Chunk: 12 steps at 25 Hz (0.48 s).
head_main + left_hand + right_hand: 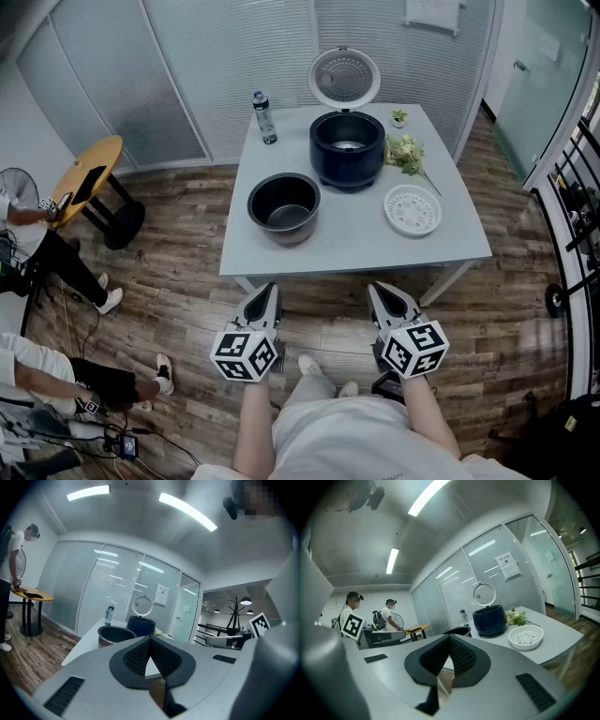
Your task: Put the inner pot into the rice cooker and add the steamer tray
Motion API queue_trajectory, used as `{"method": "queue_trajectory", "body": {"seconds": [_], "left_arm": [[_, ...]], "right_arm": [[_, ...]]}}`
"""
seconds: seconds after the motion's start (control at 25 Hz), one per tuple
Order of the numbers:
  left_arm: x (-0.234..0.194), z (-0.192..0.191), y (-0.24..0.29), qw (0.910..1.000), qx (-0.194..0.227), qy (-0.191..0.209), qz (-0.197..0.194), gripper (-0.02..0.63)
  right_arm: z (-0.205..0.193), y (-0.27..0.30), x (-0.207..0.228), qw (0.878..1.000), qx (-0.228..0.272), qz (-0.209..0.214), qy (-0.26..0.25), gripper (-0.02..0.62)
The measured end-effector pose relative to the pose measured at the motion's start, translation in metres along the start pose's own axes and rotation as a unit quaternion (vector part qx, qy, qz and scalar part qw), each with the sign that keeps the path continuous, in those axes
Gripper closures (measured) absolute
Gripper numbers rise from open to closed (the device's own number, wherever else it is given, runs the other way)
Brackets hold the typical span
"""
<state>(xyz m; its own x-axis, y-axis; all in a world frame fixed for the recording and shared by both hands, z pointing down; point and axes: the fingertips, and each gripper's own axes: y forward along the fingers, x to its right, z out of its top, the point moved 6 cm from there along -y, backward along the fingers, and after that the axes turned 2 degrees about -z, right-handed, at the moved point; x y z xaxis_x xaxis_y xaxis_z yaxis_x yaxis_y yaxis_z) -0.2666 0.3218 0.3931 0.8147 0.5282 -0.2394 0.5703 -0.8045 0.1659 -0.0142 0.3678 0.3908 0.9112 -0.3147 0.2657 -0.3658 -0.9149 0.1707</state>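
Observation:
A dark blue rice cooker (348,148) stands at the back of the grey table (375,246) with its round lid (345,76) up. The dark inner pot (284,207) sits apart from it at the table's front left, and the white perforated steamer tray (412,209) lies at the front right. Both grippers hang short of the table's near edge, over the floor: my left gripper (269,292) and my right gripper (382,292) are shut with nothing between the jaws. From the right gripper view the cooker (489,619) and the tray (526,636) show; the left gripper view has the pot (114,634).
A water bottle (264,118) stands at the table's back left; greens (406,154) and a small plant pot (398,118) lie right of the cooker. A round wooden side table (87,180) and seated people are at the left. A railing (579,202) runs along the right.

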Motion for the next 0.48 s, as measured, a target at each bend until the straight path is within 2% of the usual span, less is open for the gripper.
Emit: {"method": "queue_trajectory", "body": {"seconds": [0.4,0.48], "left_arm": [[0.0028,0.0048,-0.0041,1.0,0.002,-0.002,0.007,0.595],[0.0035,0.0036,-0.0054,1.0,0.003,-0.007,0.001,0.595]], "right_arm": [[0.001,-0.0073,0.002,1.0,-0.004,0.002,0.002,0.58],[-0.001,-0.0082,0.0016,1.0,-0.003,0.014,0.007,0.578]]}}
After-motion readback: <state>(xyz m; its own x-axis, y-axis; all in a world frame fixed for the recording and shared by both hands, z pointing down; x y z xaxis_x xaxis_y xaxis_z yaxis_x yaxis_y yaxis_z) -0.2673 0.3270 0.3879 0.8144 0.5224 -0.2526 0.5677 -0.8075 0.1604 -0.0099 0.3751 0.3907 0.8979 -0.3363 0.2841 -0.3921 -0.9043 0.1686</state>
